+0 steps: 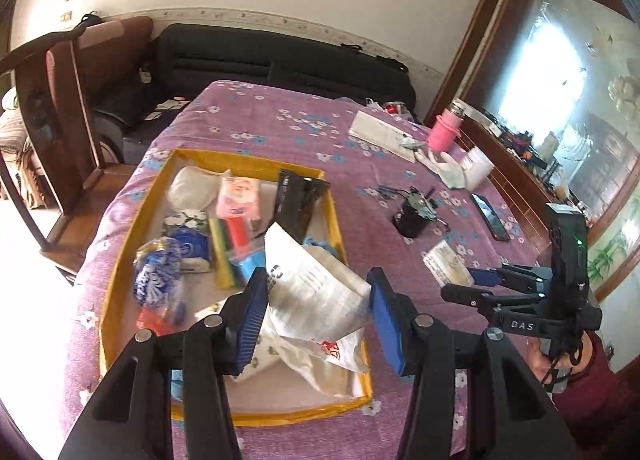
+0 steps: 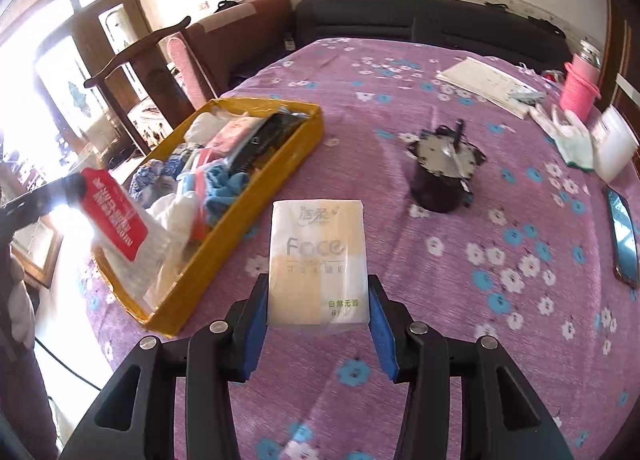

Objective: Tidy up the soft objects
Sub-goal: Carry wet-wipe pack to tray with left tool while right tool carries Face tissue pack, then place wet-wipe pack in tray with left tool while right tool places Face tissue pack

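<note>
A yellow tray [image 1: 120, 260] on the purple flowered tablecloth holds several soft packs and cloths. My left gripper [image 1: 316, 312] sits above the tray's near end, its blue pads on either side of a clear plastic bag with a white and red label [image 1: 316, 292]; the same bag shows in the right wrist view [image 2: 120, 220] above the tray [image 2: 248, 196]. My right gripper [image 2: 316, 308] is shut on a white and beige face tissue pack [image 2: 316, 256], held just above the cloth right of the tray. It also shows in the left wrist view [image 1: 476, 280].
A black round device [image 2: 440, 172] stands mid-table. A phone [image 2: 624, 236], white gloves [image 2: 572, 140], a pink bottle [image 2: 580, 88], a white tub [image 2: 616, 148] and papers [image 2: 488, 84] lie at the right. A dark sofa and wooden chair stand behind the table.
</note>
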Available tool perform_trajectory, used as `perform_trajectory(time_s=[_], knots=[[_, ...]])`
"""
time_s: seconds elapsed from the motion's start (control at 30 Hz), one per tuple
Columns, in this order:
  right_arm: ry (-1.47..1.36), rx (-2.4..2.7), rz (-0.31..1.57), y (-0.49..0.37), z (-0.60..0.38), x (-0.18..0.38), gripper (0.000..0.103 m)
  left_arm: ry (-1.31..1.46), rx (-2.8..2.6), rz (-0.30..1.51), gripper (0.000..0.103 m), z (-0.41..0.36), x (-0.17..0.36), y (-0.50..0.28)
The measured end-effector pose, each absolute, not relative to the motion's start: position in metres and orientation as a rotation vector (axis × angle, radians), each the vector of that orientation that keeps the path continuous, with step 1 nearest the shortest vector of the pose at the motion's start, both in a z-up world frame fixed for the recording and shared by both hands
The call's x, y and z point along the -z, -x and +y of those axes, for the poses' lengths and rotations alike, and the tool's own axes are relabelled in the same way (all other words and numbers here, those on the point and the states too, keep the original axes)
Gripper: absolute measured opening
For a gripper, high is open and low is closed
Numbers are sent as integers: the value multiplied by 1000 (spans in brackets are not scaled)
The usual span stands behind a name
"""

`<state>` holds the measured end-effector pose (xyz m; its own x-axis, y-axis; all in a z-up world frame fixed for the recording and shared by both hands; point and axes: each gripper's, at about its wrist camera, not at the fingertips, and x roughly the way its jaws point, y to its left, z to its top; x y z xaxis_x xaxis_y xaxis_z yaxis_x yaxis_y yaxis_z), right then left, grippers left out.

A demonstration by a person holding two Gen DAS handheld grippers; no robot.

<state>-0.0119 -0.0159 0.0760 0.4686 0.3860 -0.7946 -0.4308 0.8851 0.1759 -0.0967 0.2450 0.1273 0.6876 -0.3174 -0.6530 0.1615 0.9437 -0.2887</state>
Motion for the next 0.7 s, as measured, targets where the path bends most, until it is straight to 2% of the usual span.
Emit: perform_trajectory(time_s=[0.33,0.53,0.7], knots=[[63,-581,938,-2,37,-87,50,443,178,829,50,322,-100,56],[83,-638,982,-6,71,-77,50,528,100,917,63,340,-60,36],[156,-698,995,7,98,-68,50,498,124,889,71,335,-61,40]])
